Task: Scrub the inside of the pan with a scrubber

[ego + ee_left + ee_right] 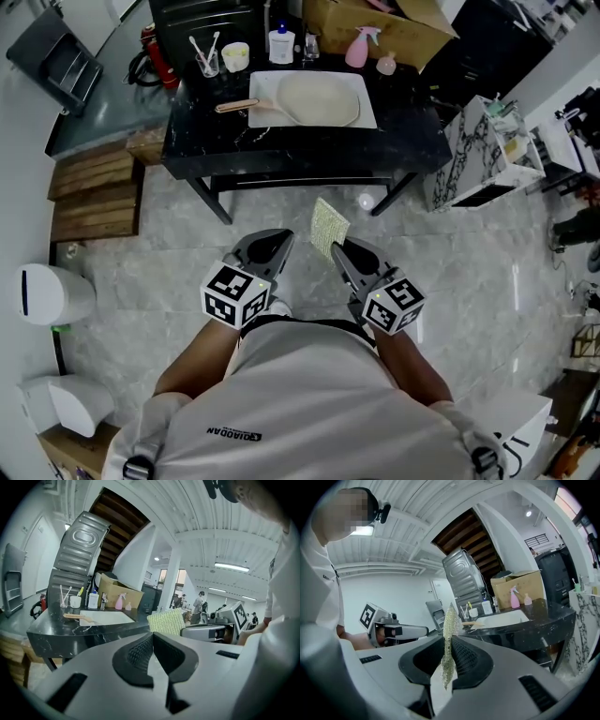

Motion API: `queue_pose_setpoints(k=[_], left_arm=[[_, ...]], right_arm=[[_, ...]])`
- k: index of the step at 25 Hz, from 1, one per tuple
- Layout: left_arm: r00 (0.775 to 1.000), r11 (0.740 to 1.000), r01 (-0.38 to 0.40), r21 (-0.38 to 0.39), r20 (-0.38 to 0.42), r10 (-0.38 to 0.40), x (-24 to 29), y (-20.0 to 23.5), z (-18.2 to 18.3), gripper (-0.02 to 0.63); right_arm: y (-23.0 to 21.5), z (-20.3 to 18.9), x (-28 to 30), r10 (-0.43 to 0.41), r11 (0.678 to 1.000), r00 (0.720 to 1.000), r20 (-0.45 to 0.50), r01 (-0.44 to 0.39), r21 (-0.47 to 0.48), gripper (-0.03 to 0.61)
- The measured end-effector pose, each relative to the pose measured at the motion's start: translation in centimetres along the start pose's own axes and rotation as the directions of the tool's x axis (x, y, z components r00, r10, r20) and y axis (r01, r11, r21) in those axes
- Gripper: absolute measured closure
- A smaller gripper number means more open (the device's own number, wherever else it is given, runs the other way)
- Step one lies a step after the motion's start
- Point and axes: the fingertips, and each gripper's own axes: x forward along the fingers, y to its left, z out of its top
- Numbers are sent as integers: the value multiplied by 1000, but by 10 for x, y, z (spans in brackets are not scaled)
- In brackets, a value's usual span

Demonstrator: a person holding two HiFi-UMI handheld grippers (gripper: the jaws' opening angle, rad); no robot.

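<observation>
The pale pan (317, 99) with a wooden handle (236, 106) lies in a white tray (262, 84) on the black table (300, 150), well ahead of both grippers. My right gripper (337, 246) is shut on a yellow-green scrubber (329, 226), held up over the floor. In the right gripper view the scrubber (449, 634) stands edge-on, clamped between the pads, with the tray (502, 618) far beyond. My left gripper (281, 240) is beside it, shut and empty; its pads (140, 652) meet. From there the scrubber (166, 621) shows to the right and the tray (105, 617) to the left.
On the table's back edge stand a cup of brushes (208, 62), a yellow cup (235, 56), a white bottle (280, 44) and a pink spray bottle (357, 49). Wooden pallets (94, 192) lie left, a marbled cabinet (478, 155) right, a small white ball (367, 201) under the table.
</observation>
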Motion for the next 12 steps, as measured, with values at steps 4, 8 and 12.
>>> queue_pose_setpoints(k=[4, 8, 12], left_arm=[[1000, 1000, 2, -10, -8, -2, -1, 11, -1, 598], [1000, 1000, 21, -10, -10, -21, -1, 12, -4, 598], [1000, 1000, 19, -19, -19, -20, 6, 19, -6, 598]], right_arm=[[-2, -2, 5, -23, 1000, 1000, -10, 23, 6, 511], [-11, 1, 7, -55, 998, 998, 1, 55, 17, 511], [-18, 0, 9, -64, 997, 998, -1, 64, 33, 511]])
